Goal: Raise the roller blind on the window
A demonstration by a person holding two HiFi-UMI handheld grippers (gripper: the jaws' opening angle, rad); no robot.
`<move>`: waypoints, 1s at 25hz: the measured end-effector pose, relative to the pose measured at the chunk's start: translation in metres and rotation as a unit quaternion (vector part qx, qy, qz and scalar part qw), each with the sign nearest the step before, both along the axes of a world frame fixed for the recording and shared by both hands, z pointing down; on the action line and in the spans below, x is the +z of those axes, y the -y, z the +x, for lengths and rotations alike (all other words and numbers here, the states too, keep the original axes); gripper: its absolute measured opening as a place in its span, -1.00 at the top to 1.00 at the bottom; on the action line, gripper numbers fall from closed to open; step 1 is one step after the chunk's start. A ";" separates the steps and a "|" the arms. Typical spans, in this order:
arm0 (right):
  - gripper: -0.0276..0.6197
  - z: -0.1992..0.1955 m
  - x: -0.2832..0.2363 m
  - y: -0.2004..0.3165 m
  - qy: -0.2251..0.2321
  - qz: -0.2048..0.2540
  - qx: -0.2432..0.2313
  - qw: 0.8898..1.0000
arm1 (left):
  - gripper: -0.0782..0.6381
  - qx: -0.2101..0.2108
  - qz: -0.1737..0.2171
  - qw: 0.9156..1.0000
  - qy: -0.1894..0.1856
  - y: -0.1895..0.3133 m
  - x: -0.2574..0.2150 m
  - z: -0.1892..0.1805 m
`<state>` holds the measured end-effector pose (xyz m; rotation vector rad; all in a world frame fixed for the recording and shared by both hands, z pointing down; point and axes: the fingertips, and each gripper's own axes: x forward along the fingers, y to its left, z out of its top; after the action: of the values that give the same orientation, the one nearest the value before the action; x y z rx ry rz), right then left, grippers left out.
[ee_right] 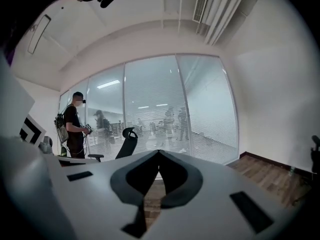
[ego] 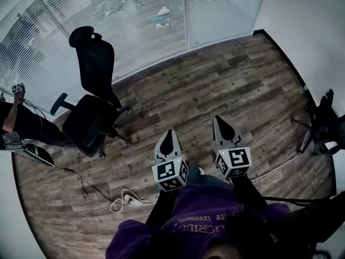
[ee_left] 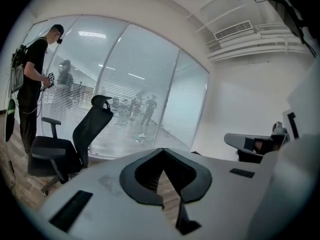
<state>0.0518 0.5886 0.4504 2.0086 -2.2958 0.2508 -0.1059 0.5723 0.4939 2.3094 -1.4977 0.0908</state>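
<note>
on the window ahead, the blind [ego: 124, 20] hangs lowered
left gripper [ego: 168, 134] and right gripper [ego: 220, 121], both clenched and empty, hover above the wood floor [ego: 226, 85], well apart from the blind

Soft, even daylight came through the slatted window wall [ego: 135, 20], the brightest and slightly hazy area in all three views, with pale streaks of glare on its glass. It left the wooden floor [ego: 226, 90] cool and muted, with only a faint shadow under the office chair [ego: 94, 107]. Every picture bent strongly towards its edges and fell to black in the corners, and in the gripper views the pale bodies of the left gripper [ee_left: 162, 150] and right gripper [ee_right: 159, 151] lay close and out of focus, while the figures [ee_right: 165, 121] behind the glass were smeared.
</note>
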 end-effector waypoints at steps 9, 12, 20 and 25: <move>0.92 -0.011 0.009 0.107 0.026 0.008 -0.041 0.999 | 0.78 -0.031 -0.012 0.999 0.014 0.101 0.019 -0.015; 0.92 -0.011 0.009 0.162 0.024 0.014 -0.039 0.999 | 0.78 -0.029 -0.007 0.999 0.017 0.157 0.020 -0.016; 0.92 -0.025 -0.022 0.324 0.021 0.048 -0.033 0.998 | 0.78 -0.030 0.051 0.998 0.036 0.323 -0.024 -0.048; 0.92 -0.016 -0.022 0.382 0.013 0.055 -0.013 0.998 | 0.78 -0.032 0.020 0.999 0.019 0.380 -0.005 -0.054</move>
<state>0.0358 0.2067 0.4279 2.0353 -2.3988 0.1534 -0.1602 0.1919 0.4892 2.2997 -1.6040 0.0880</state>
